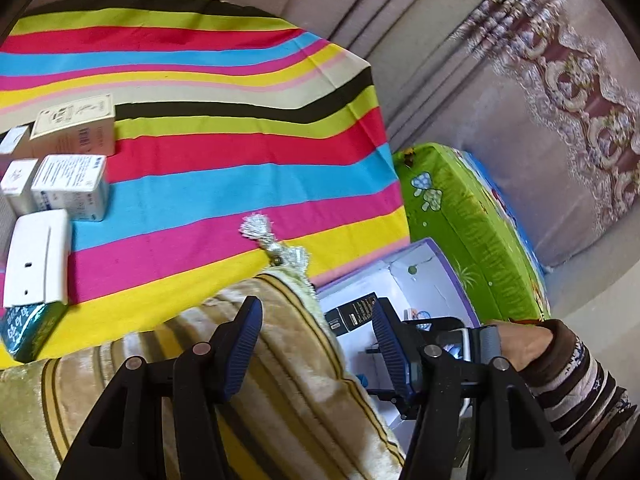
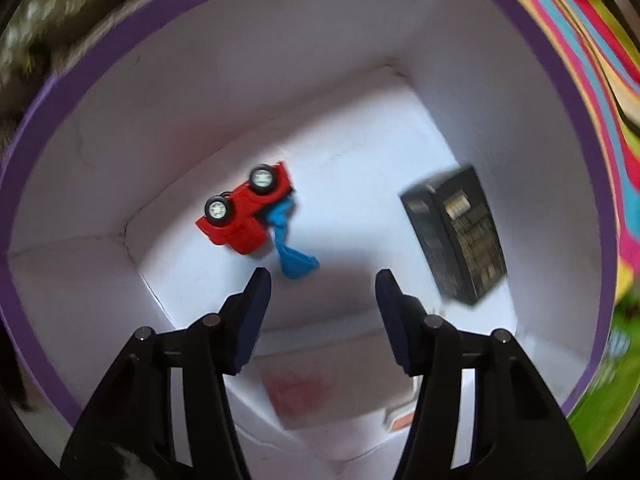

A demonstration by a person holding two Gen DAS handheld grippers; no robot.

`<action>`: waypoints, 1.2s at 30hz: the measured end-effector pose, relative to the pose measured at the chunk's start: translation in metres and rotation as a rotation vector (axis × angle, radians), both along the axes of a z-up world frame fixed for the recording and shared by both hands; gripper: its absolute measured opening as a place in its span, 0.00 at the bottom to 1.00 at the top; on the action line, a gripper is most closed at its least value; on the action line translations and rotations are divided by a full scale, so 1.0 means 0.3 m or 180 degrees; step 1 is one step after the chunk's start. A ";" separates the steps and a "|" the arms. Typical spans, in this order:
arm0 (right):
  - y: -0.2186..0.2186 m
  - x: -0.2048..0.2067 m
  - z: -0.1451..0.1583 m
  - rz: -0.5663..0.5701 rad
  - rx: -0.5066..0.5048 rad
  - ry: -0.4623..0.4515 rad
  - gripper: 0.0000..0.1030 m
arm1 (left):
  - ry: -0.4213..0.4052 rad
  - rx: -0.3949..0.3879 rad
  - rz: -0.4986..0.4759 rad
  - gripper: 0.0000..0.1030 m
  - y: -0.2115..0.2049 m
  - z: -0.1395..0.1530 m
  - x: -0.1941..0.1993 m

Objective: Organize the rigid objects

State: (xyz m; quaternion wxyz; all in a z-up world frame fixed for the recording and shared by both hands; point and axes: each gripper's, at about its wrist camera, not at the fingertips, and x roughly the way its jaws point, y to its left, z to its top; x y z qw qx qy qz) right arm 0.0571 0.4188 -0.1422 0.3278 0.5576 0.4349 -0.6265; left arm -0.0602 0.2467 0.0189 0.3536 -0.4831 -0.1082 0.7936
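Inside the purple-rimmed white box (image 2: 304, 92), seen from straight above: one red toy car (image 2: 244, 212) lying on its side, two wheels showing; one blue toy piece (image 2: 294, 258) touching the car on the side nearer the box's middle; one black carton (image 2: 460, 236) with gold print, tilted, blurred, close to the wall opposite the car. One flat whitish carton with a red mark (image 2: 320, 388) low in the box under the fingers, too blurred to read. Right gripper (image 2: 323, 280) hanging over the box floor between the car and the black carton, jaws apart, nothing between them, no pad touching anything.

Outside the box, in the left wrist view: same box (image 1: 424, 264) on the floor just beside the striped cloth (image 1: 224, 128), with a green printed mat (image 1: 472, 216) standing against its far side. On the cloth well away from the box, along the picture's left edge: one cream carton (image 1: 74, 124), two small white cartons (image 1: 68, 186) (image 1: 18, 184) side by side, one flat white case (image 1: 36, 258), one teal carton (image 1: 30, 330) under that case's near end; a further box partly cut off at the edge. One striped beige cushion (image 1: 280, 364) with a silver tassel (image 1: 260, 230), between the cloth and the box, lying across the way. Left gripper (image 1: 318, 324) above the cushion's edge, jaws apart and empty. One hand (image 1: 516, 344) in a striped sleeve (image 1: 580, 384) over the box, behind the left gripper's right finger.
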 end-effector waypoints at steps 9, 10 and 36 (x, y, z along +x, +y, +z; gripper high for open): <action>0.018 -0.016 -0.025 -0.0053 -0.0222 -0.0574 0.25 | -0.0093 0.0069 0.0076 0.57 -0.024 -0.025 -0.018; 0.036 -0.025 -0.013 -0.0217 -0.0341 -0.0675 0.25 | -0.0097 0.0077 0.0078 0.57 -0.025 -0.025 -0.018; 0.384 -0.036 0.164 -0.3041 -0.1995 -0.0975 0.22 | -0.0058 0.0197 0.0155 0.57 -0.099 -0.013 0.008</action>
